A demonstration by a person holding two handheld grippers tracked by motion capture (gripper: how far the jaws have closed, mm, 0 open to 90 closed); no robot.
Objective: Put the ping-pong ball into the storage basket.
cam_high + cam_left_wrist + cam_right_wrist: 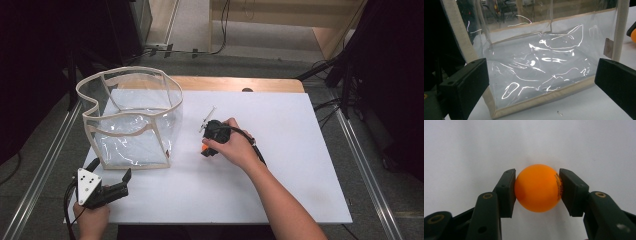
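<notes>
White table (280, 165) bears one clear bag (131, 120); right gripper (537, 187) clamps one orange ball (537, 188).

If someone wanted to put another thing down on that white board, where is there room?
The white board is bare along its whole right side, beyond the right gripper clamping the orange ball. Another free strip runs along the near edge, between the left gripper and the right forearm. The far left corner is crowded: the clear bag fills it.

A smooth, matt orange plastic ball (537, 188) is seen. A glossy clear plastic bag (541, 67) is edged with beige cloth.
</notes>
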